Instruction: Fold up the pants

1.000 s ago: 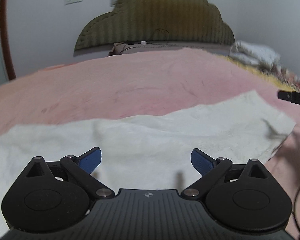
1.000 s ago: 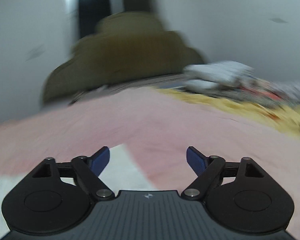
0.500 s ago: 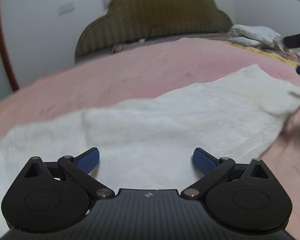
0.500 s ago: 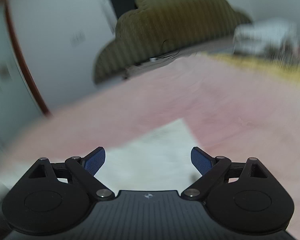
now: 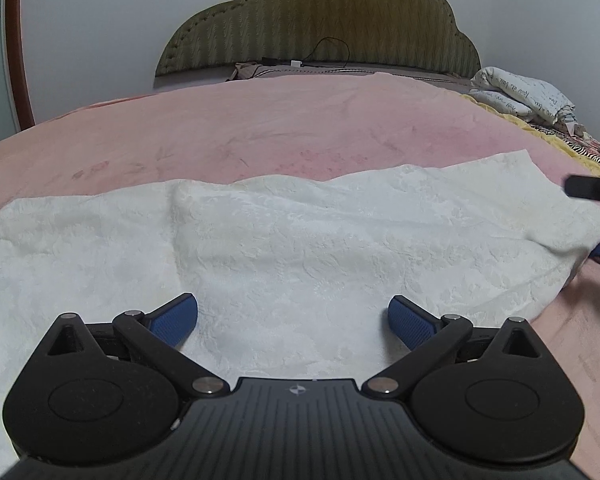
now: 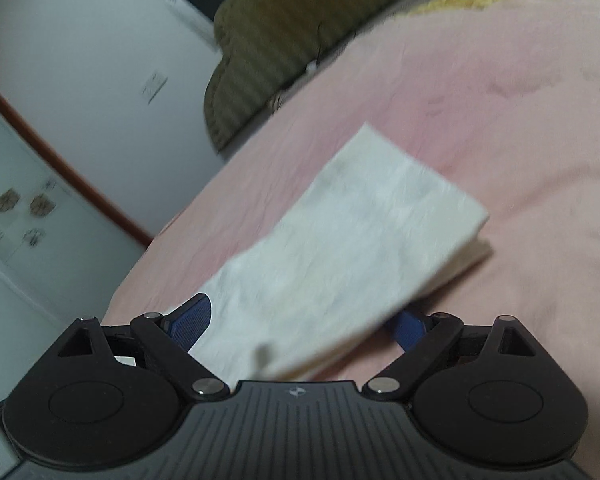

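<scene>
The white textured pants (image 5: 300, 240) lie flat across the pink bedspread (image 5: 260, 128). My left gripper (image 5: 293, 320) is open and empty, just above the middle of the cloth. In the right wrist view the pants (image 6: 340, 248) run away from me in a long strip, and their near end lies between the fingers of my right gripper (image 6: 304, 322), which is open and tilted. The right gripper also shows at the right edge of the left wrist view (image 5: 592, 216), with the cloth's end between its fingers.
A green padded headboard (image 5: 320, 20) stands at the far end of the bed, with a cable (image 5: 328, 56) on it. A folded white quilt (image 5: 524, 94) and a yellow blanket (image 5: 540, 128) lie at the far right. A wall and a door frame (image 5: 14, 40) are at the left.
The right gripper has swung left, rolled and moved onto the pants' end, which now lies between its open fingers. The left gripper has settled and stays open over the cloth.
</scene>
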`<state>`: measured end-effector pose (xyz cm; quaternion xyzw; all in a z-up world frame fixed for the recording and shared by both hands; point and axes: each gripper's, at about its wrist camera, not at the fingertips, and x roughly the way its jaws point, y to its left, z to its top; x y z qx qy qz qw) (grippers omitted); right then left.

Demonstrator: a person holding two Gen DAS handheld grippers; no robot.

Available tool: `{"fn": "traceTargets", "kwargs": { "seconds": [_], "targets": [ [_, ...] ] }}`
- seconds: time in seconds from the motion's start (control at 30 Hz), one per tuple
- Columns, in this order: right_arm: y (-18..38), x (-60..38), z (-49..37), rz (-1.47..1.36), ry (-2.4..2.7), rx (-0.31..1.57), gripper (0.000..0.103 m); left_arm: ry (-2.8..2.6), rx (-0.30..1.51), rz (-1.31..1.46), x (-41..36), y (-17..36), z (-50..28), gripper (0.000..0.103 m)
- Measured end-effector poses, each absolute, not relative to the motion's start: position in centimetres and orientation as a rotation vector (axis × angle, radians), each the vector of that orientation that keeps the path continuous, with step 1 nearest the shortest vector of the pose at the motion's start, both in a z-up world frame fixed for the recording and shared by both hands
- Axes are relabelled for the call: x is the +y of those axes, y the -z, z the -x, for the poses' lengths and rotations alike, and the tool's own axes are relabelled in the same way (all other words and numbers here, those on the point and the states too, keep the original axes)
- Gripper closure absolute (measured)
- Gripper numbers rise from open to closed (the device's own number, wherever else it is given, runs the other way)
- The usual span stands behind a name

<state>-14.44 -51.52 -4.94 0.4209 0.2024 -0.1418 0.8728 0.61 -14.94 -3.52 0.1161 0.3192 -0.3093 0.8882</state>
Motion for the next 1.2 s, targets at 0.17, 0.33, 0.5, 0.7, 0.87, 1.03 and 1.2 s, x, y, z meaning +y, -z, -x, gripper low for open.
{"fn": "traceTargets", "kwargs": {
  "seconds": [0.17, 0.33, 0.5, 0.7, 0.87, 1.03, 1.2],
  "targets": [
    [6.0, -52.6, 12.1, -0.873, 0.483, 0.339, 0.058, 0.642, 0.664, -0.24, -15.0, 3.5, -0.5, 0.0],
    [6.4, -53.5, 11.9, -0.898, 0.518, 0.344, 0.088, 0.659, 0.67, -0.206, -14.4, 3.3, -0.7, 0.003],
    [2.1, -47.9, 10.0, -0.417, 0.499, 0.397, 0.091, 0.763, 0.758, 0.102, -11.1, 1.7, -2.9, 0.006],
    [0.1, -36.5, 6.6, 0.19, 0.359, 0.423, 0.091, 0.898, 1.035, 0.687, -8.0, 3.1, -7.7, 0.003],
    [1.9, -33.1, 4.9, 0.243, 0.246, 0.482, 0.091, 0.96, 1.121, 0.831, -8.9, 4.0, -8.7, 0.0],
    [1.9, -32.3, 5.0, 0.245, 0.241, 0.477, 0.091, 0.952, 1.191, 0.868, -11.0, 4.8, -9.5, 0.0],
    [0.9, -31.8, 6.3, 0.173, 0.232, 0.447, 0.091, 0.921, 1.245, 0.898, -12.9, 4.8, -10.5, 0.002]
  ]
}}
